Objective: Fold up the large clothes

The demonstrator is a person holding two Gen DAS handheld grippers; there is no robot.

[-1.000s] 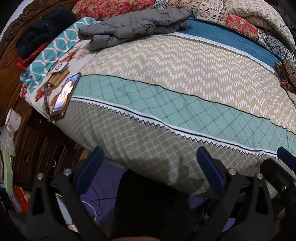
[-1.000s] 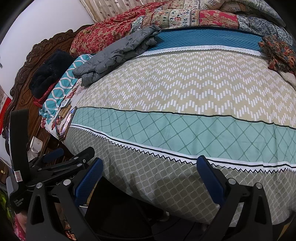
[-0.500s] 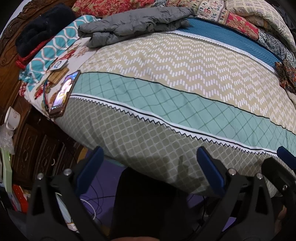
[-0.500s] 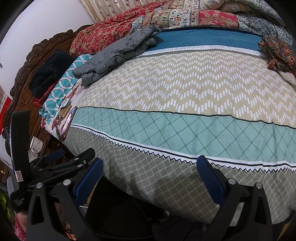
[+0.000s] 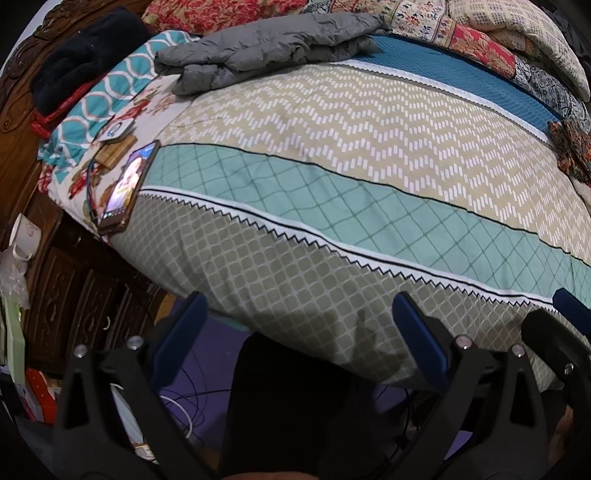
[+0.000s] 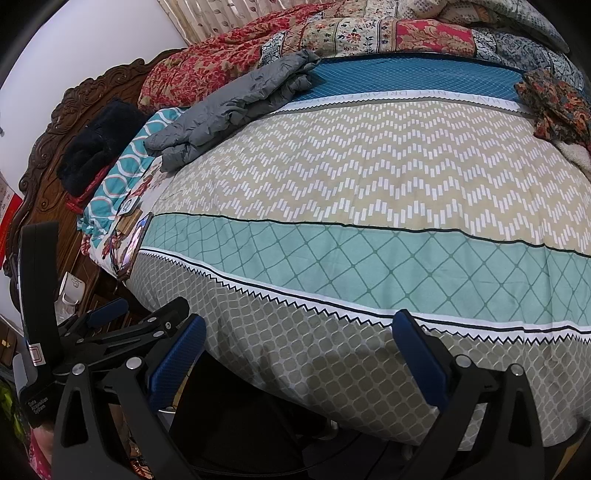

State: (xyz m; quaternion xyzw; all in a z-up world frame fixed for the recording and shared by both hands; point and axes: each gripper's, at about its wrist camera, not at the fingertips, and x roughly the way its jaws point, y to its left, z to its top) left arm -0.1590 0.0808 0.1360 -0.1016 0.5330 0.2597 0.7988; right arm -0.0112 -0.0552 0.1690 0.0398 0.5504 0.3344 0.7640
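Observation:
A grey puffy jacket (image 5: 266,48) lies crumpled at the far side of the bed, near the pillows; it also shows in the right wrist view (image 6: 236,107). My left gripper (image 5: 299,321) is open and empty, held off the bed's near edge. My right gripper (image 6: 299,332) is open and empty too, over the near edge of the bed. The left gripper shows in the right wrist view (image 6: 122,325), at the lower left. Both grippers are far from the jacket.
The bed has a striped patterned cover (image 5: 351,155). A lit phone (image 5: 129,188) lies at its left edge by a teal pillow (image 5: 110,88). Quilts (image 6: 369,33) pile along the far side. A floral cloth (image 6: 554,107) lies far right. A carved wooden headboard (image 6: 55,129) and a mug (image 5: 24,236) stand left.
Both views have shifted slightly; the left gripper moved a little forward and the jacket sits higher in its view. Nothing was taken hold of.

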